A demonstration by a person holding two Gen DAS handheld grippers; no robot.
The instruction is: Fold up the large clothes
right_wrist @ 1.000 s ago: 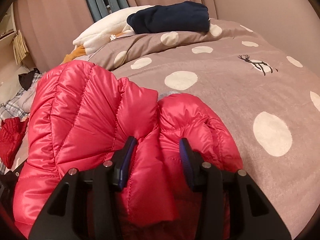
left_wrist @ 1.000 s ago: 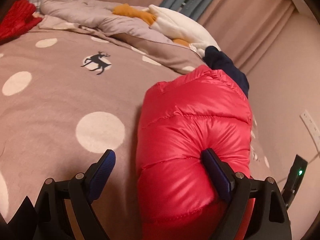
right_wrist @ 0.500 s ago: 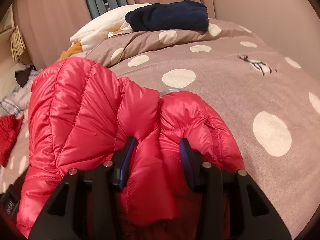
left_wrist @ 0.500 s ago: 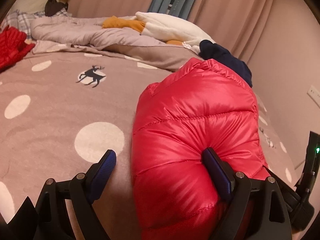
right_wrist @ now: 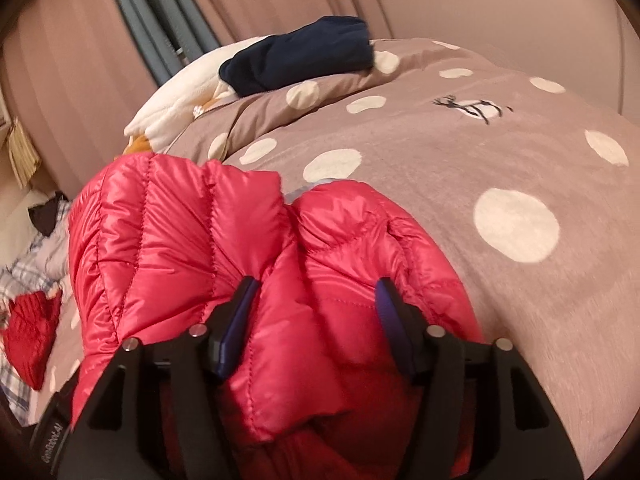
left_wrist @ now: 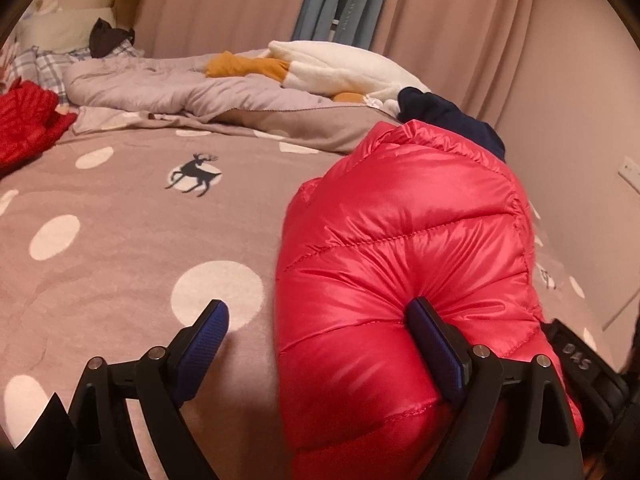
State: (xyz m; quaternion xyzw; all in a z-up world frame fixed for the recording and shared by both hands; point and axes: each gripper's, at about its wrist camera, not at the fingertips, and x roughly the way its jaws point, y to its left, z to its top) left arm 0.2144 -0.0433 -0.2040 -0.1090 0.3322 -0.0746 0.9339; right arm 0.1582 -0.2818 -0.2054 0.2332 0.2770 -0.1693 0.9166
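Because it is so puffy, the glossy red quilted down jacket (left_wrist: 404, 280) sits as a fat folded bundle on the taupe bedspread with cream polka dots and deer prints (left_wrist: 120, 240), and both tools seem placed to keep that bulk from springing apart. In the right wrist view the right gripper (right_wrist: 314, 316) pinches a thick ridge of the jacket (right_wrist: 240, 264) between its blue pads, the jaws held fairly wide by the padding, probably to hold the folded layers together. The left gripper (left_wrist: 316, 344) is spread wide: one finger presses into the jacket's side, denting it, while the other hangs over bare bedspread, so it grips nothing and looks to be steadying or pushing the bundle. Slick fabric and trapped air will likely make the fold slip or reopen once released. Farther out lie a folded navy garment (right_wrist: 300, 60) on the turned-back cover, a white and orange plush blanket (left_wrist: 340, 68), a rumpled grey quilt (left_wrist: 160, 88) and a red knitted item (left_wrist: 28, 120) near the bed's edge, below pinkish curtains (left_wrist: 440, 20)
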